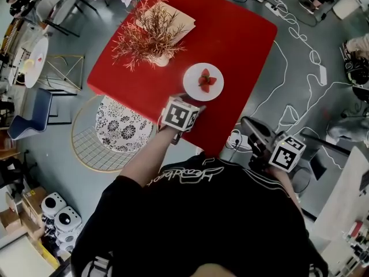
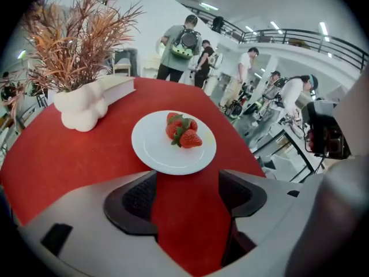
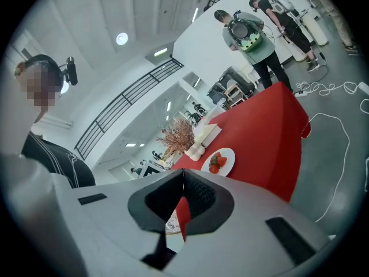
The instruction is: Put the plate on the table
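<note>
A white plate (image 1: 203,81) with strawberries (image 1: 206,79) rests on the red table (image 1: 242,45), near its front edge. My left gripper (image 1: 184,105) hovers just behind the plate, over the table's front edge. In the left gripper view the plate (image 2: 173,143) lies flat a little ahead of the left gripper (image 2: 185,198), which is open with only red tabletop between its jaws. My right gripper (image 1: 253,128) is off the table's right side, over the floor. In the right gripper view the right gripper (image 3: 183,198) is shut and empty, and the plate (image 3: 219,161) is far off.
A white vase with dried reddish plants (image 1: 151,36) stands on a book (image 1: 179,17) at the table's back left. A white patterned stool inside a round wire frame (image 1: 118,128) is at the table's left. Cables (image 1: 294,91) trail over the floor on the right. People (image 2: 181,48) stand beyond the table.
</note>
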The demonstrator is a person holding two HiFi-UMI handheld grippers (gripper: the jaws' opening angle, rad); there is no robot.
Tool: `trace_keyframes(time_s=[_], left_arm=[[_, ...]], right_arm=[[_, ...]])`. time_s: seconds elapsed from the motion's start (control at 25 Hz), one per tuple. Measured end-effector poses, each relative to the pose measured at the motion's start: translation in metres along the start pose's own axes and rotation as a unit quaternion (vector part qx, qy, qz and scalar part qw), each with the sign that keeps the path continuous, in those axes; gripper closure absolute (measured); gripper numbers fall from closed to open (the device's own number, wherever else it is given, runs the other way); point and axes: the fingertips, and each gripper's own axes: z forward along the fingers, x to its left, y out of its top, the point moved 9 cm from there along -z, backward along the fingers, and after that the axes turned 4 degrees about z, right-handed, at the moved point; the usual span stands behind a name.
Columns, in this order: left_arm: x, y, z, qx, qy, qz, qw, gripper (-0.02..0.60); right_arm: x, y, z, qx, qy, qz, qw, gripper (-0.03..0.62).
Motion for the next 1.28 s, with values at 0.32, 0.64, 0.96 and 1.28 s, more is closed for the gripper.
trace_keyframes(time_s=[0.32,0.64,0.96,1.28], left_arm=[[-0.021,-0.002,-0.044,-0.064,0.013,-0.050,0.9966,0.248],[-0.108,0.001,-0.127,-0.222,-0.031,-0.041,0.9737,0.490],[-0.219,-0.014,-0.204,-0.356,-0.095,-0.037,0.9289,0.574],[-0.315,-0.058,-0.231,-0.389,-0.093,-0.055,0.9148,0.574]], right_arm=[[0.012,0.001,-0.015,0.009,0.031,-0.021,0.999,0.586],[0.049,0.010,-0.049,0.016,0.077,-0.088,0.993,0.586],[0.094,-0.004,-0.112,0.023,0.126,-0.150,0.980,0.586],[0.127,-0.042,-0.185,0.034,0.171,-0.164,0.971,0.586]])
